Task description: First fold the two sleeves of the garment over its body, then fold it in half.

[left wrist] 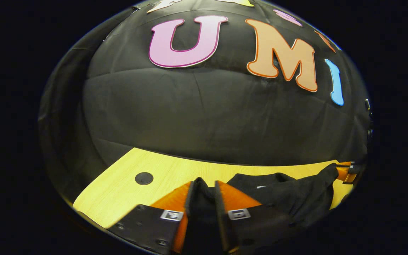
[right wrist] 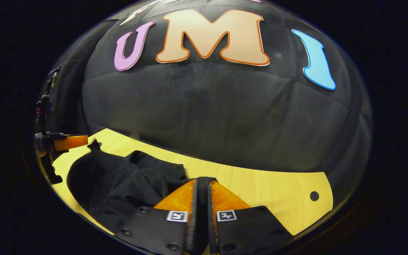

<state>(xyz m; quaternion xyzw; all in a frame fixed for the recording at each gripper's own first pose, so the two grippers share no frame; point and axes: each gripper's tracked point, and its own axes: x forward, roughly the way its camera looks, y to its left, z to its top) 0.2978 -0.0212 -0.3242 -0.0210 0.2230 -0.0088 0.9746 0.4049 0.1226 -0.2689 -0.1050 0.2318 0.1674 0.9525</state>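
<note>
The black garment [left wrist: 289,194] is bunched up and stretched between both grippers over the yellow wooden table [left wrist: 119,187]. My left gripper [left wrist: 203,186] is shut on a fold of its fabric, which fills the gap between the fingers. At the far right edge of the left gripper view, the right gripper [left wrist: 344,171] holds the garment's other end. In the right gripper view, my right gripper [right wrist: 203,184] is shut on black cloth too. From there the garment [right wrist: 119,180] sags leftward to the left gripper [right wrist: 85,141], which pinches a corner of it.
A round black hole plug [left wrist: 144,178] sits in the tabletop left of my left gripper. Another plug [right wrist: 314,196] lies near the table's [right wrist: 278,191] right end. The black cloth wall [left wrist: 207,117] stands close behind the table's far edge.
</note>
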